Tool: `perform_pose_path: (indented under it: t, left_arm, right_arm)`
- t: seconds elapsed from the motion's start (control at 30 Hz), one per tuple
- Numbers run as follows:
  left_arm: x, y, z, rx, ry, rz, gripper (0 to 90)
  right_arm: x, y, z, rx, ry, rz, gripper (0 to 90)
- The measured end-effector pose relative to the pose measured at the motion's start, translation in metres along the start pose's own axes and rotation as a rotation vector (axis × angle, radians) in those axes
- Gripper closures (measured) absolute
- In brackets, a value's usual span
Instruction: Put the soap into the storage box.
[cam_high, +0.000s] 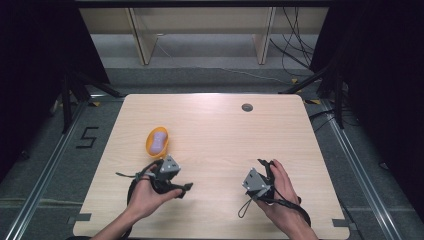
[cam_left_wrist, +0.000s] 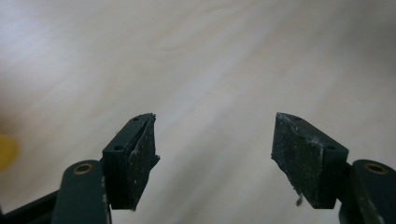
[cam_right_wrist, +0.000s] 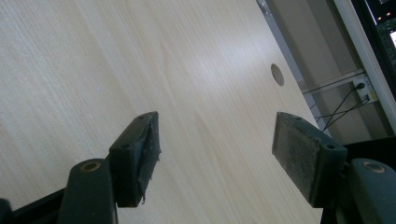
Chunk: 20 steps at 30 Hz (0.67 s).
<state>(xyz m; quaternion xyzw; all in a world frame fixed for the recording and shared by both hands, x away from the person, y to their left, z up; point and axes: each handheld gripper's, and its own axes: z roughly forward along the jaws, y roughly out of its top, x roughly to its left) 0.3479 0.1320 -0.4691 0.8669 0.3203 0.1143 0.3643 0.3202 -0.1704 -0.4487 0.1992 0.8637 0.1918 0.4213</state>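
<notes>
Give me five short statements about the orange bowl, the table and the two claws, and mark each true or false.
1. The orange bowl holds a pale lilac object. True.
2. The left claw is shut on the bowl. False: its jaws stand open over bare wood.
3. The right claw is open with nothing between its jaws. True.
4. The bowl sits beside the right hand. False: it sits just beyond the left hand.
5. The table has a round hole near its far edge. True.
</notes>
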Motion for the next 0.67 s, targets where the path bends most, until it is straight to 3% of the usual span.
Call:
perform_pose_path:
  t: [0.03,0.07,0.13,0.17,0.2,0.23,0.4,0.57,0.67]
  left_arm:
    - [0.0,0.0,0.0,0.0,0.0,0.0,29.9]
    - [-0.011,-0.006,0.005,0.004,-0.051,0.038,29.9]
    - [-0.021,-0.013,0.009,-0.01,-0.085,0.079,30.1]
    - [-0.025,-0.016,0.011,-0.02,-0.093,0.101,30.7]
    - [-0.025,-0.016,0.011,-0.02,-0.093,0.101,31.0]
    - [-0.031,-0.023,0.015,-0.036,-0.126,0.12,31.0]
    - [-0.04,-0.034,0.017,-0.096,-0.138,0.115,31.4]
    - [-0.038,-0.039,0.022,-0.063,-0.117,0.13,31.7]
    - [-0.039,-0.039,0.023,-0.066,-0.139,0.122,31.6]
  right_arm:
    - [0.0,0.0,0.0,0.0,0.0,0.0,32.8]
    - [0.0,-0.001,0.0,0.002,0.003,0.009,32.8]
    - [-0.001,-0.001,0.0,-0.001,-0.007,-0.001,32.8]
    - [-0.002,-0.002,0.0,-0.001,0.01,0.018,32.8]
    - [-0.002,-0.002,0.0,-0.001,0.003,0.018,32.8]
    - [-0.003,-0.003,0.001,-0.005,0.001,0.017,32.8]
    - [-0.005,-0.004,0.002,-0.006,0.001,0.024,32.8]
    - [-0.008,-0.006,0.004,-0.008,0.011,0.055,32.8]
    - [-0.009,-0.008,0.004,-0.005,0.003,0.056,32.8]
